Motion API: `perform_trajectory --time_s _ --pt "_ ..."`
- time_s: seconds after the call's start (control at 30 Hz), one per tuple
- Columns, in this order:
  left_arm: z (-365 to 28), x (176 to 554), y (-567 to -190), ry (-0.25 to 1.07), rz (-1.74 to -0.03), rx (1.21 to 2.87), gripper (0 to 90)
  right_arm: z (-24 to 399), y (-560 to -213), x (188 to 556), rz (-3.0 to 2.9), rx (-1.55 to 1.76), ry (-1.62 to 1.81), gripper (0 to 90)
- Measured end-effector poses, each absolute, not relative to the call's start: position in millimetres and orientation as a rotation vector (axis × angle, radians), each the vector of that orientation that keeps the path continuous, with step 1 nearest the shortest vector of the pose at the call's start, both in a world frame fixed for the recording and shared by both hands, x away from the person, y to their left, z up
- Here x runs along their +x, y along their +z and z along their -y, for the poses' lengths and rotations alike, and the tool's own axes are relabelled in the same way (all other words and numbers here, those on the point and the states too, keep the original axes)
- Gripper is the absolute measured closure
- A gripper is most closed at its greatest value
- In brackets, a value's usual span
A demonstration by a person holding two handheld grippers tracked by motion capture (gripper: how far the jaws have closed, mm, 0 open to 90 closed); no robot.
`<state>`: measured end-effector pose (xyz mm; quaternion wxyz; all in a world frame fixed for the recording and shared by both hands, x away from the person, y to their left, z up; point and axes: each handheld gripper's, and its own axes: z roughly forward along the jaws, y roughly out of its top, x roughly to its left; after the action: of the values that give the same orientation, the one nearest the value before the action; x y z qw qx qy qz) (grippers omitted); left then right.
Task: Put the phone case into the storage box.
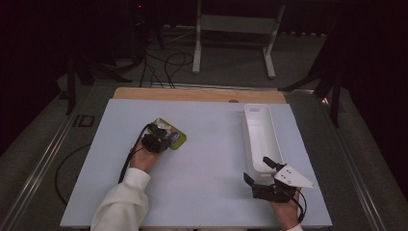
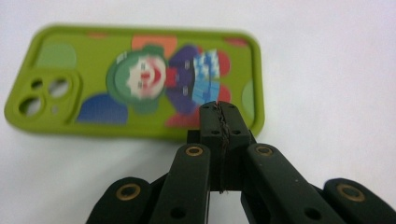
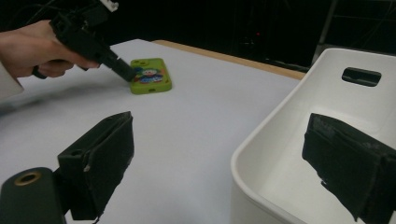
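One phone case (image 2: 140,79), one bin (image 1: 260,139)

Our high view: above person's side, facing forward and down, far, whole white table (image 1: 202,192) in frame. Our left gripper view: close, facing down on green phone case (image 2: 135,79). Our right gripper view: low, facing level across table, white bin (image 3: 299,154) near. We share phone case across all three.
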<state>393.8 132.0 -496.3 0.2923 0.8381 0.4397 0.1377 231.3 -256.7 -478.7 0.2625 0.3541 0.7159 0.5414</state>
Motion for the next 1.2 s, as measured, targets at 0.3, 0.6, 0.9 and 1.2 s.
perform_trajectory --time_s 0.3,0.6,0.9,1.2 --pt "-119 418 -494 0.380 -1.164 2.191 90.0 257 -479 232 -1.933 0.961 1.474 9.0" --pt "-98 439 -501 0.369 -1.167 2.187 90.0 258 -479 232 -1.933 0.961 1.480 9.0" --pt "-80 448 -510 0.337 -1.166 2.213 90.0 258 -479 232 -1.934 0.963 1.484 9.0" --pt "-84 437 -509 0.333 -1.186 2.262 90.0 257 -479 232 -1.935 0.963 1.486 9.0"
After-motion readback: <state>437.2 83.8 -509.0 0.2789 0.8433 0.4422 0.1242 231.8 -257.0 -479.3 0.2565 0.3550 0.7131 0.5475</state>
